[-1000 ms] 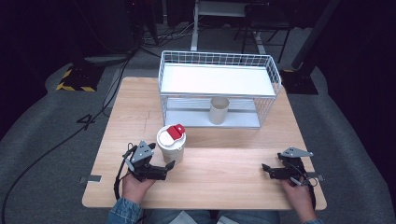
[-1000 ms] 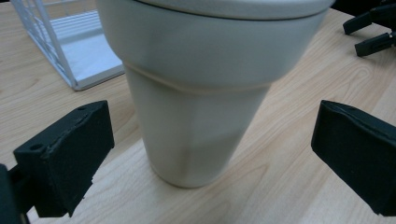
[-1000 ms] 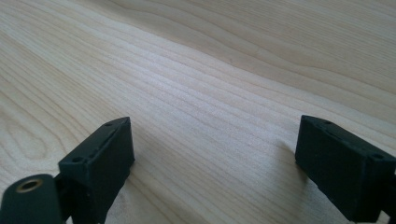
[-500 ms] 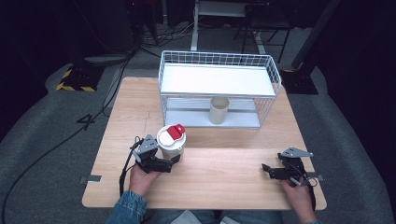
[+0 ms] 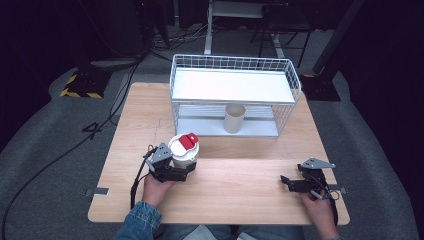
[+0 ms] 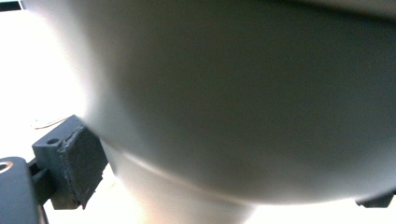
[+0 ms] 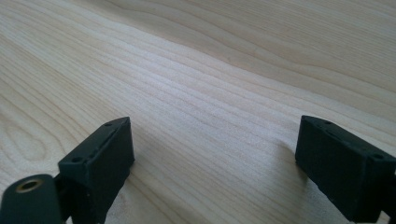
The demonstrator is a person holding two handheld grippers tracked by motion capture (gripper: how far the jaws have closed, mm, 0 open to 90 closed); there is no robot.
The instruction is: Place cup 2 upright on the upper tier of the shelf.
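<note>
Cup (image 5: 184, 154) with red-tabbed lid, lower left of centre in the high view, sits between the left gripper's (image 5: 181, 172) spread jaws; centre before squeezing. Right gripper (image 5: 289, 183) rests agape, empty.

Wire rack (image 5: 235, 95) behind open tabletop (image 5: 240, 185)

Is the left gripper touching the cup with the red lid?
Cannot tell. In the left gripper view the cup sits between the jaws, and one pad stands right at its wall, but no clear contact or gap shows.
</note>
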